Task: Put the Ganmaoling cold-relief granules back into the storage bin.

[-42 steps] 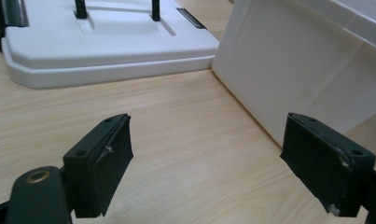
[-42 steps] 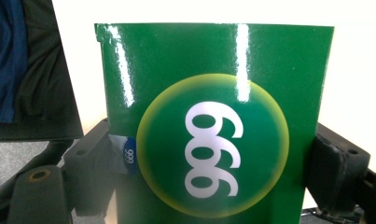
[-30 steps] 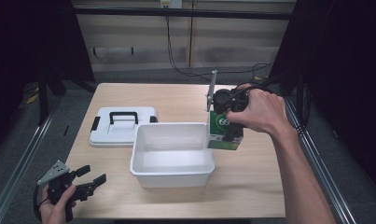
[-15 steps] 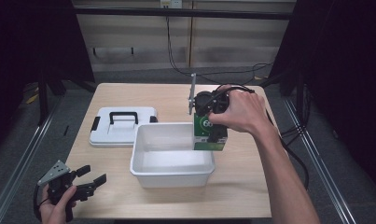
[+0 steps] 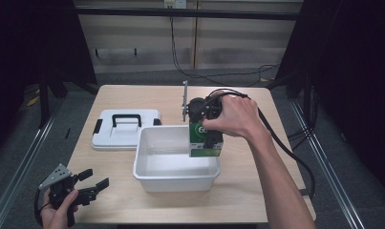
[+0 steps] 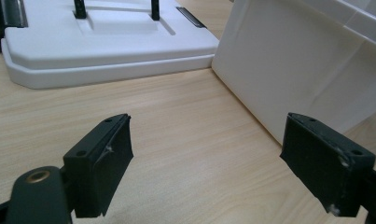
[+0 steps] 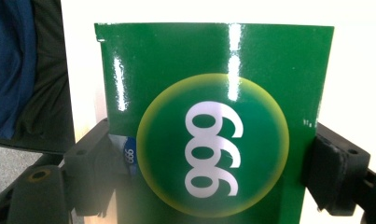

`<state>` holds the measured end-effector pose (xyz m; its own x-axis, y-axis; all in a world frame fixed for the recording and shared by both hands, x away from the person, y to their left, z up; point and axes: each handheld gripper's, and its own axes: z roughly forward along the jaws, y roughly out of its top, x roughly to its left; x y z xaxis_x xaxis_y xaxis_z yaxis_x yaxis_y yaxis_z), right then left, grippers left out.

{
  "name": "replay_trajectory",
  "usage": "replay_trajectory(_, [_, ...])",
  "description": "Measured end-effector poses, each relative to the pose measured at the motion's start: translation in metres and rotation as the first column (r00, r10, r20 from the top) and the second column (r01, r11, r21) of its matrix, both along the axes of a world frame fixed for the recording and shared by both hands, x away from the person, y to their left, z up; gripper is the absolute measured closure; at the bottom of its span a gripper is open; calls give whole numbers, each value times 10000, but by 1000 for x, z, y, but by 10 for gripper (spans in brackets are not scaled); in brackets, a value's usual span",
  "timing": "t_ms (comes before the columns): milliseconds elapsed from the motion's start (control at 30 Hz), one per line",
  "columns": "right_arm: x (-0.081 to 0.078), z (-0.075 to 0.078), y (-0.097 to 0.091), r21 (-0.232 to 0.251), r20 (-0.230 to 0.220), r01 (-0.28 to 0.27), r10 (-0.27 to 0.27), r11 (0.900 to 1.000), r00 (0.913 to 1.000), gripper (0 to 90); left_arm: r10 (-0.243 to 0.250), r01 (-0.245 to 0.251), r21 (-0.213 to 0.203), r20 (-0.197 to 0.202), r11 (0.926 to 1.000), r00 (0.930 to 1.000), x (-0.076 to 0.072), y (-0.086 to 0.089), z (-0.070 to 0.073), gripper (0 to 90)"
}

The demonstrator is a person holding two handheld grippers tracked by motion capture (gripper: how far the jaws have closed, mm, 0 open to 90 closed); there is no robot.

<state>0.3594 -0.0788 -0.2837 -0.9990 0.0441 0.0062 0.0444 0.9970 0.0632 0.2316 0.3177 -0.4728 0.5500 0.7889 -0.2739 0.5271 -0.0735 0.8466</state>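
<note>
At the near left corner of the counter (image 5: 238,200) the left hand-held gripper (image 5: 87,191) rests idle, jaws spread wide and holding nothing, well apart from the work. Farther in, the white plastic bin (image 5: 173,176) sits mid-counter, its lid (image 5: 125,129) flat beside the far left side. The right hand-held gripper (image 5: 205,125) is clamped on a green box marked 666 (image 7: 213,140), held upright, long axis vertical, over the bin's right end. The box hangs straight below that gripper, so the drop looks to be downward.
</note>
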Motion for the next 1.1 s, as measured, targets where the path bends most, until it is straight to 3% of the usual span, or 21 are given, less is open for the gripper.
replay_trajectory(600, [8, -30, 21, -156, -314, -174, 169, 9997, 9994, 161, -43, 43, 31, 13, 10000, 10000, 0, 1, 1, 160])
replay_trajectory(900, [10, -63, 13, -79, -753, 42, -47, 10000, 9972, 161, -64, 64, 35, 0, 10000, 10000, 0, 0, 0, 160])
replay_trajectory(1100, [11, -78, 11, -106, -770, 33, -41, 9999, 9970, 159, -59, 59, 26, 9, 10000, 10000, -1, 0, 0, 160])
